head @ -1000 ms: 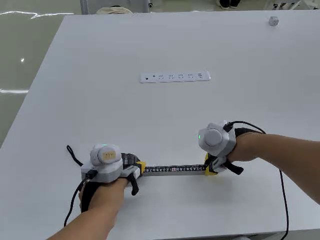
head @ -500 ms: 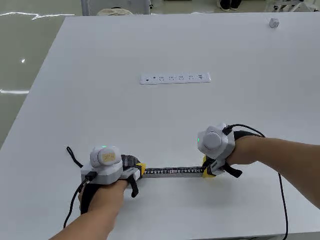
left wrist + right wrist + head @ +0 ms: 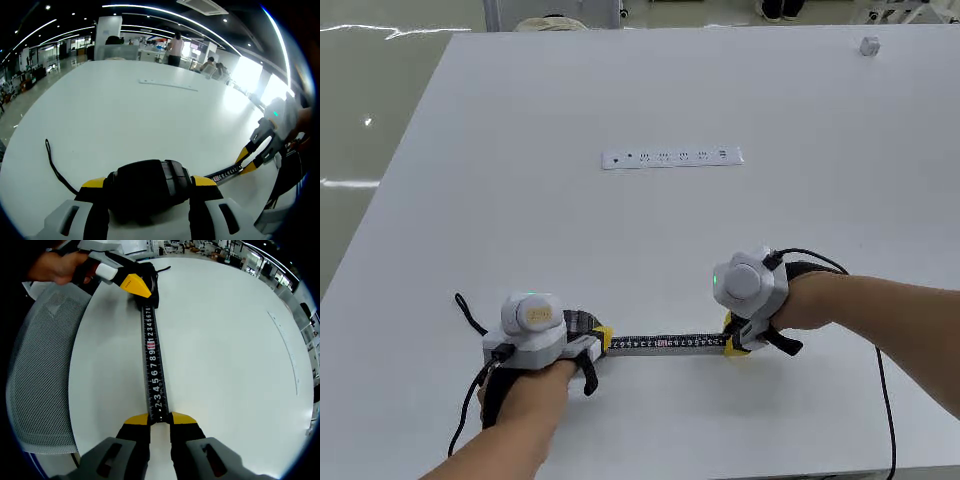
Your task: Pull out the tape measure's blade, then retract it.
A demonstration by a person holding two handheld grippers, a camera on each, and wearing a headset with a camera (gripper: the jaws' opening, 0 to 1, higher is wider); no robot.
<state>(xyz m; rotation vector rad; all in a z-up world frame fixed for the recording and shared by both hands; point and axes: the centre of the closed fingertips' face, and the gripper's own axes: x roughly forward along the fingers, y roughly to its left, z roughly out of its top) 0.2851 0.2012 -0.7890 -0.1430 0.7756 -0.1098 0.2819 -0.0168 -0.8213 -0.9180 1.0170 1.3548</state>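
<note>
A black tape measure case (image 3: pixel 582 322) rests on the white table near its front edge, with my left gripper (image 3: pixel 594 338) shut on it. The case (image 3: pixel 147 187) sits between the yellow-tipped jaws in the left gripper view. Its black blade (image 3: pixel 665 343) runs rightward along the table to my right gripper (image 3: pixel 732 345), which is shut on the blade's end. In the right gripper view the blade (image 3: pixel 152 370) stretches from the jaws of my right gripper (image 3: pixel 160 417) up to the case (image 3: pixel 148 285), showing numbers past 10.
A white power strip (image 3: pixel 672 157) lies mid-table, beyond both grippers. A small grey object (image 3: pixel 868 45) sits at the far right corner. A black cord (image 3: pixel 470 312) trails left of the case. A grey mesh chair (image 3: pixel 40 380) stands just off the table's front edge.
My right gripper has moved slightly left toward the case, so the exposed blade is a little shorter. The left gripper and case have stayed put.
</note>
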